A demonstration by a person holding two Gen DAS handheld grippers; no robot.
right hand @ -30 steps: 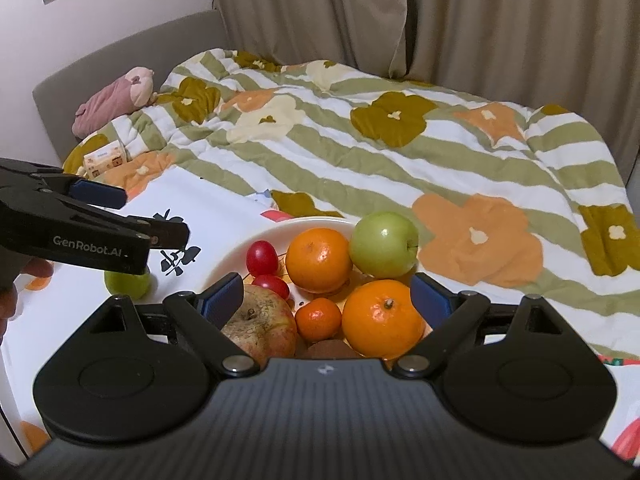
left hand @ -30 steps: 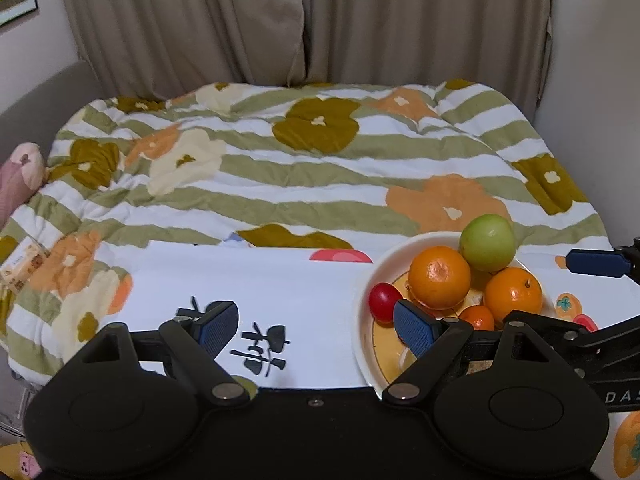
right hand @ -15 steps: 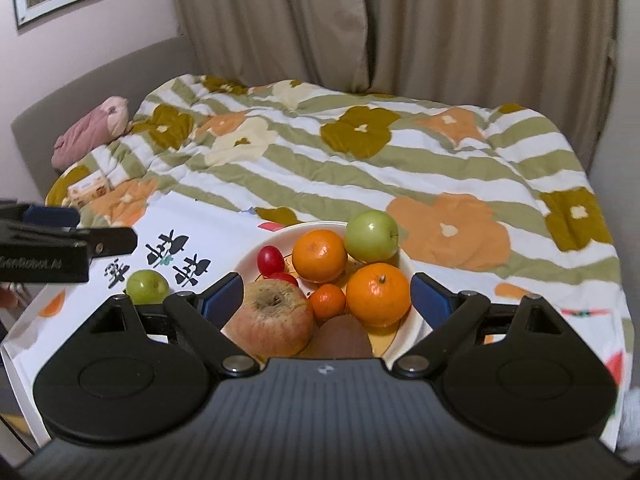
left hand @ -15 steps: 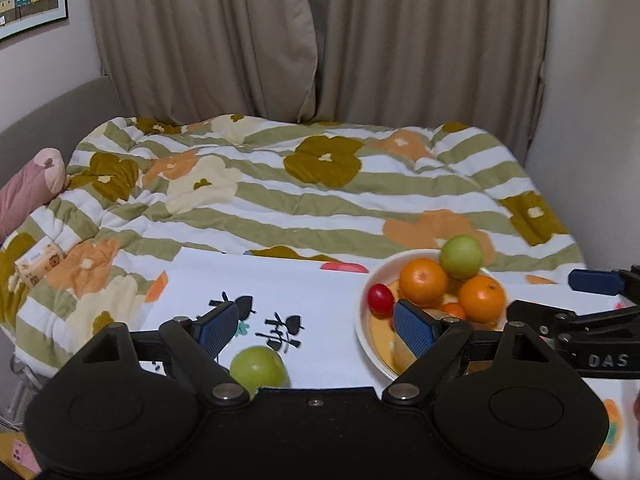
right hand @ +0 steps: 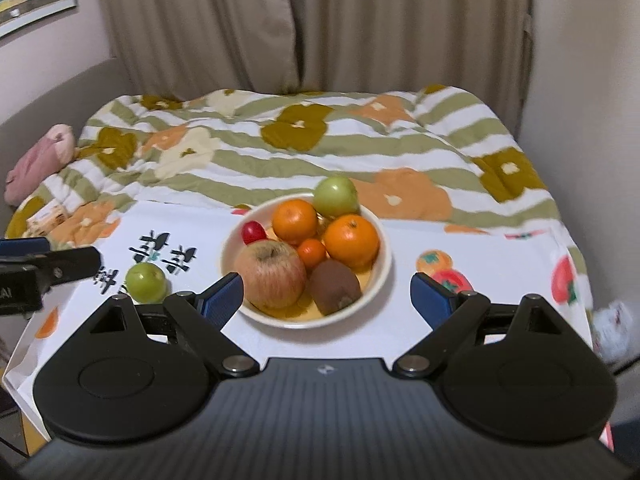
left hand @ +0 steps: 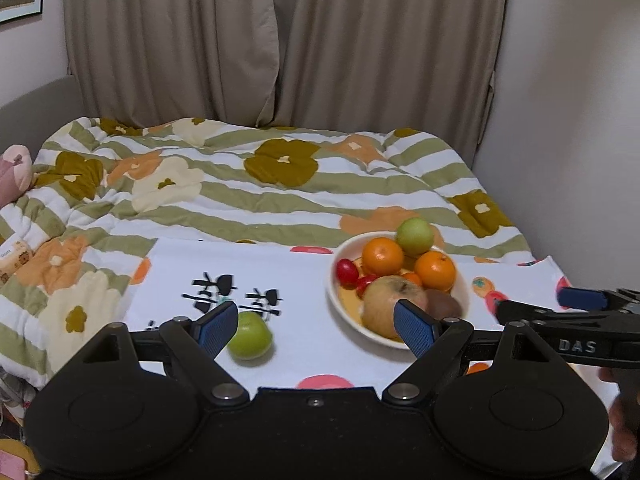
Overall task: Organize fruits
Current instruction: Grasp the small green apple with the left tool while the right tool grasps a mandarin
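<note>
One white bowl (right hand: 385, 268) at centre frame, two large oranges (right hand: 351, 241), one small mandarin (right hand: 311, 252), one red-yellow apple (right hand: 270, 274), one kiwi (right hand: 335, 286), two green apples (right hand: 336, 197), one outside the bowl at lower left (right hand: 146, 282), two red cherry tomatoes (left hand: 346, 271).

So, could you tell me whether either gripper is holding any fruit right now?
Neither: the left gripper and right gripper are both open and empty. The green apple lies loose on the cloth.
</note>
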